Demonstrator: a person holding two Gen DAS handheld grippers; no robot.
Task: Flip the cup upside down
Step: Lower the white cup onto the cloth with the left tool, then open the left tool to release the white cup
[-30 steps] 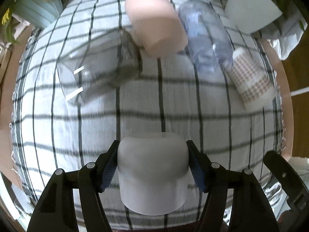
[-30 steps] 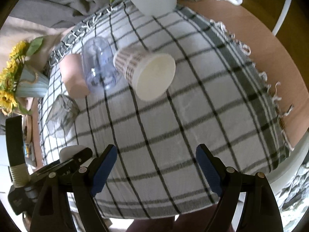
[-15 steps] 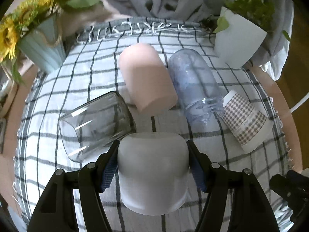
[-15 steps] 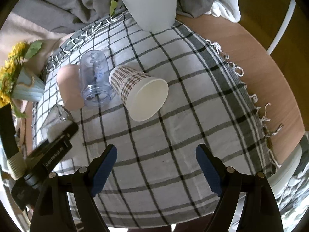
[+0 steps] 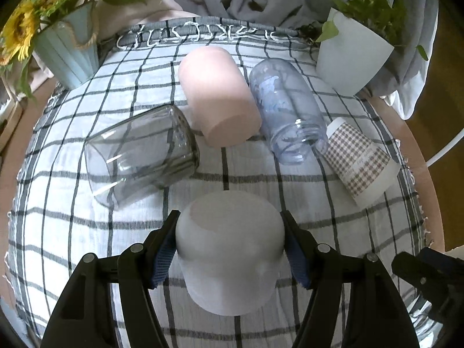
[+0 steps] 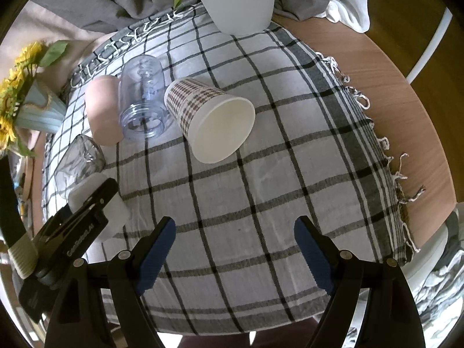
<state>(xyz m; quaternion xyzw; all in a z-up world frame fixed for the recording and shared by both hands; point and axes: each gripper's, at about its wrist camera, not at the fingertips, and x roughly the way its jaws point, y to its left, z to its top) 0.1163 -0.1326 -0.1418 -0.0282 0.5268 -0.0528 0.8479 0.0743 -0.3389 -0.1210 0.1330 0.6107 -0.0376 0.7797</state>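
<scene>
One white cup (image 5: pixel 229 249) is sitting clamped in the left tongs (image 5: pixel 229 242), nearer the camera than four cups lying on their sides: glass (image 5: pixel 139 153), pink (image 5: pixel 220 95), clear blue (image 5: pixel 285 110), checked paper (image 6: pixel 210 116). Right tongs (image 6: pixel 234 256) are gaping over bare checked cloth (image 6: pixel 261 203).

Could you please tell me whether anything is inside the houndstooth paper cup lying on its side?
In the right wrist view, the paper cup opens toward the camera and its visible white interior holds nothing. The deepest part near its base is hidden.
</scene>
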